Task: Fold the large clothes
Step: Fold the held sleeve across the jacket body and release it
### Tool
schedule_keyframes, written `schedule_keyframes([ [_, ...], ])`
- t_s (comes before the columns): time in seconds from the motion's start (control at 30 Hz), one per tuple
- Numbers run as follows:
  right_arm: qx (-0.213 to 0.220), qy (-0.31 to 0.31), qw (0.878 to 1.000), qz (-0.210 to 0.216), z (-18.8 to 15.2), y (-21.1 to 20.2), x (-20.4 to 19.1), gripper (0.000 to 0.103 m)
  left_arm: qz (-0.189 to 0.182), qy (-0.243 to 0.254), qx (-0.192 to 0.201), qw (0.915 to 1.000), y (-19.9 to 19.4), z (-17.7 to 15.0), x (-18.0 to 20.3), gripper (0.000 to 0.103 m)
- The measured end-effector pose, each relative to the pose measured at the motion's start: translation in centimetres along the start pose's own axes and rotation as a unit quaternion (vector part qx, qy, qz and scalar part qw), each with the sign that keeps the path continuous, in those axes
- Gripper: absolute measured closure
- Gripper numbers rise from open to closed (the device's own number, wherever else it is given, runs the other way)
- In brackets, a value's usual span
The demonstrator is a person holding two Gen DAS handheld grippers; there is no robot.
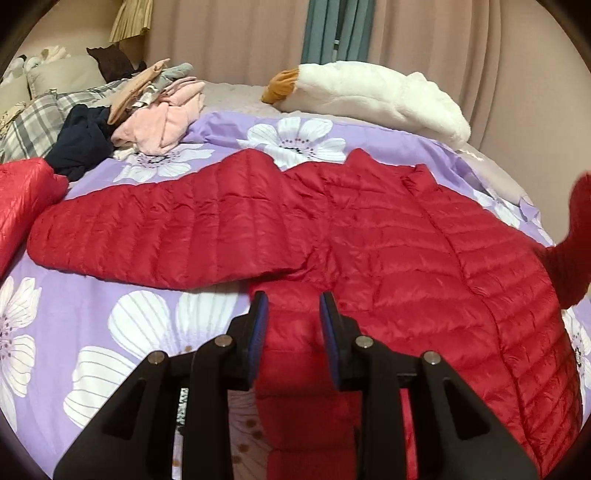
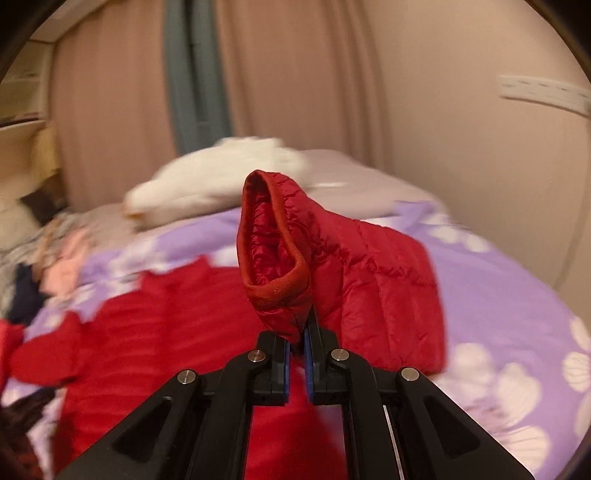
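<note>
right tongs (image 2: 297, 341) pinching raised sleeve cuff (image 2: 275, 251), left view only jacket (image 1: 388, 229) body

A bed is covered by a lilac sheet (image 1: 229, 127) printed with large white flowers. At its far edge a white plush toy (image 1: 388, 98) with an orange end is laid on its side, against pink curtains (image 1: 229, 40); a teal curtain (image 1: 332, 29) is seen between them. At the far left a heap of clothes (image 1: 155, 107), pink, beige and grey, is piled beside a navy garment (image 1: 83, 142). A grey plaid pillow (image 1: 37, 118) is set behind these. In the right wrist view all this is blurred.
</note>
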State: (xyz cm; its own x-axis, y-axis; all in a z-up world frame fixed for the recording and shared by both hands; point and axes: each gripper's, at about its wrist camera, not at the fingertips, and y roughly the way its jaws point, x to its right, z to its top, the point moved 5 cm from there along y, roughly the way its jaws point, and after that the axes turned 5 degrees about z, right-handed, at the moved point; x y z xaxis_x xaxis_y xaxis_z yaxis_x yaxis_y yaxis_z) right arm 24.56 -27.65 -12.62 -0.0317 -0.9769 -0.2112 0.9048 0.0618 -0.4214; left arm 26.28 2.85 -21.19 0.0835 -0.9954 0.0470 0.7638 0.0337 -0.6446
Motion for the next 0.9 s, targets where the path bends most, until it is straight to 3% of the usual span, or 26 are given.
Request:
schedule_keyframes([
  [0.1, -0.026, -0.038, 0.998, 0.048, -1.8, 2.4, -5.0, 0.095, 0.0, -0.015, -0.005, 0.9999, 0.1, -0.1, -0.4, 0.074],
  [0.2, -0.069, -0.081, 0.993, 0.059, -4.7, 4.7, -7.9, 0.095, 0.004, -0.02, -0.013, 0.9997, 0.3, -0.2, -0.5, 0.074],
  [0.3, -0.109, -0.101, 0.987, 0.056, -6.4, 5.9, -8.6, 0.089, 0.001, -0.027, -0.021, 0.9994, 0.4, -0.3, -0.4, 0.073],
  [0.37, -0.115, -0.112, 0.986, 0.038, -6.8, 5.2, -8.2, 0.068, -0.007, -0.036, -0.029, 0.9989, 0.3, -0.3, -0.3, 0.066],
  [0.43, -0.091, -0.119, 0.988, 0.03, -6.3, 3.8, -7.7, 0.03, -0.004, -0.039, -0.028, 0.9988, 0.1, -0.3, 0.0, 0.05],
  [0.5, -0.064, -0.121, 0.99, 0.021, -5.7, 2.4, -7.3, 0.018, 0.007, -0.039, -0.023, 0.999, -0.2, -0.1, 0.1, 0.046],
  [0.63, -0.054, -0.137, 0.989, -0.002, -4.6, 1.8, -7.4, 0.018, -0.042, -0.056, -0.018, 0.9974, -1.0, 0.1, 1.5, 0.042],
  [0.83, -0.071, -0.114, 0.991, -0.016, -4.4, 2.1, -4.7, 0.018, -0.035, -0.019, -0.02, 0.999, -1.0, -0.5, 4.4, 0.041],
  [0.9, -0.075, -0.111, 0.991, -0.019, -4.3, 2.0, -3.9, 0.018, -0.054, -0.018, -0.03, 0.9979, -1.1, -0.8, 5.4, 0.034],
])
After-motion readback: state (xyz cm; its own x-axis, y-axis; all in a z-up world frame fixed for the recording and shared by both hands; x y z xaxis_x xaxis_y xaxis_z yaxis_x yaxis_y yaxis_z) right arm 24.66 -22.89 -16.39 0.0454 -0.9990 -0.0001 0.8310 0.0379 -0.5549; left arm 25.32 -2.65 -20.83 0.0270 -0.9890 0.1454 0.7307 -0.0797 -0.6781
